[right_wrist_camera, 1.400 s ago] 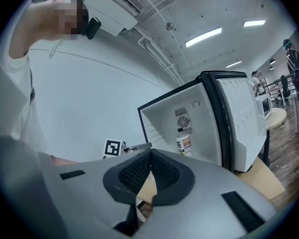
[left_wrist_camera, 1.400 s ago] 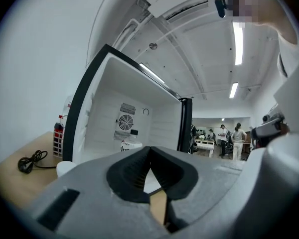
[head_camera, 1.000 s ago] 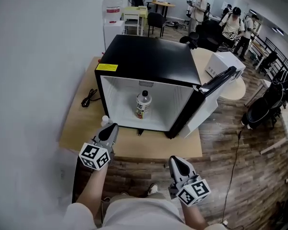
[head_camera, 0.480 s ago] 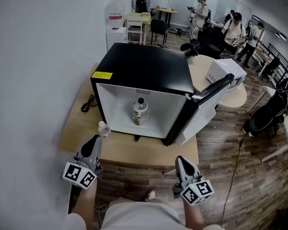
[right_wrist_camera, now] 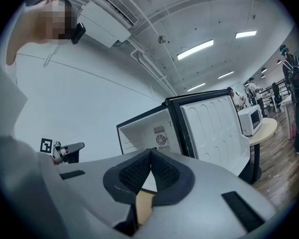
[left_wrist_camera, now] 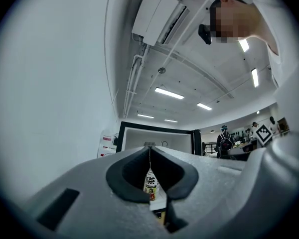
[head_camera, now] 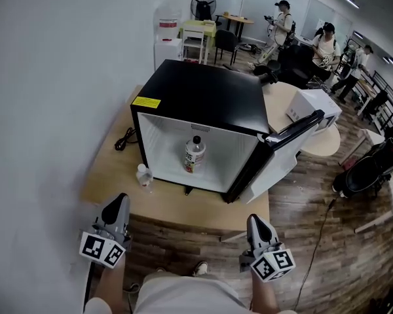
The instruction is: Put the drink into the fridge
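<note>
While both hand-held grippers [head_camera: 120, 199] [head_camera: 254, 219] are closed empty, the open fridge [head_camera: 203, 93] tops a wooden table [head_camera: 111, 172].

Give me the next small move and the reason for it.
Probably move the right gripper toward the door to push it shut. The bottle already stands inside the fridge and the door hangs open on the right. Both grippers, the left gripper too, are shut, empty and short of the fridge.
</note>
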`<state>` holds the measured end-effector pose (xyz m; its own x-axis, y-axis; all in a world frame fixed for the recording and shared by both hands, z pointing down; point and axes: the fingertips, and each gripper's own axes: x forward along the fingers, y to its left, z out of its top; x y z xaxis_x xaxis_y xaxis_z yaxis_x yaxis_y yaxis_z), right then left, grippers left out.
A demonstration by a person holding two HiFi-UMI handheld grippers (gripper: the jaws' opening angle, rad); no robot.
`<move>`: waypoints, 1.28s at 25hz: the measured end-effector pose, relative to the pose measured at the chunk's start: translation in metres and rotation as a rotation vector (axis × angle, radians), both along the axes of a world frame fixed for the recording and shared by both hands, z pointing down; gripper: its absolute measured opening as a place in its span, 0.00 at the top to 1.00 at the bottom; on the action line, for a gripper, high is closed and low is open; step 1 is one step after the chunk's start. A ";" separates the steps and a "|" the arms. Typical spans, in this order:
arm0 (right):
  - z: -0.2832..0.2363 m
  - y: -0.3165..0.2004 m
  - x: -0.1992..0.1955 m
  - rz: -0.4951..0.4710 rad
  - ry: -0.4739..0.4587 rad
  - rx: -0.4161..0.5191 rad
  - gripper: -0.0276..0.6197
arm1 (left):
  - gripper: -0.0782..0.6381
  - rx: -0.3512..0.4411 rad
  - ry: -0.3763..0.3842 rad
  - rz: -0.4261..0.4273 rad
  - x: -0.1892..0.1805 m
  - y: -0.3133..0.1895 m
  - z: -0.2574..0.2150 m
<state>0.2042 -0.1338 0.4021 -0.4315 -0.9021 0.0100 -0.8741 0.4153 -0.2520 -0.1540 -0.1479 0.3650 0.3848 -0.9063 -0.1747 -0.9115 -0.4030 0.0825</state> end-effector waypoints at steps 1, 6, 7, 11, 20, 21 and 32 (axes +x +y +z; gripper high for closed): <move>-0.001 0.001 0.001 0.004 -0.010 0.000 0.95 | 0.87 0.000 -0.007 -0.003 -0.002 0.002 -0.001; -0.009 0.003 -0.007 -0.004 -0.026 0.013 0.95 | 0.87 -0.013 -0.017 -0.018 -0.012 0.017 -0.001; -0.009 0.003 -0.009 -0.008 -0.026 0.014 0.95 | 0.87 -0.016 -0.016 -0.024 -0.015 0.020 0.001; -0.007 0.009 -0.019 -0.013 -0.020 0.008 0.95 | 0.87 -0.020 -0.019 -0.059 -0.033 0.027 0.004; -0.003 0.022 -0.034 0.016 0.003 0.001 0.95 | 0.87 -0.017 -0.005 -0.015 -0.039 0.032 0.006; -0.003 0.022 -0.036 0.018 0.006 0.004 0.95 | 0.87 -0.023 0.004 -0.009 -0.038 0.033 0.009; -0.015 0.030 -0.060 0.013 0.020 0.025 0.95 | 0.87 -0.019 0.036 0.047 -0.039 0.038 0.002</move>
<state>0.1441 -0.1040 0.3872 -0.4198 -0.9076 -0.0041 -0.8841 0.4099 -0.2245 -0.1927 -0.1101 0.3672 0.4204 -0.8909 -0.1721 -0.8880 -0.4430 0.1235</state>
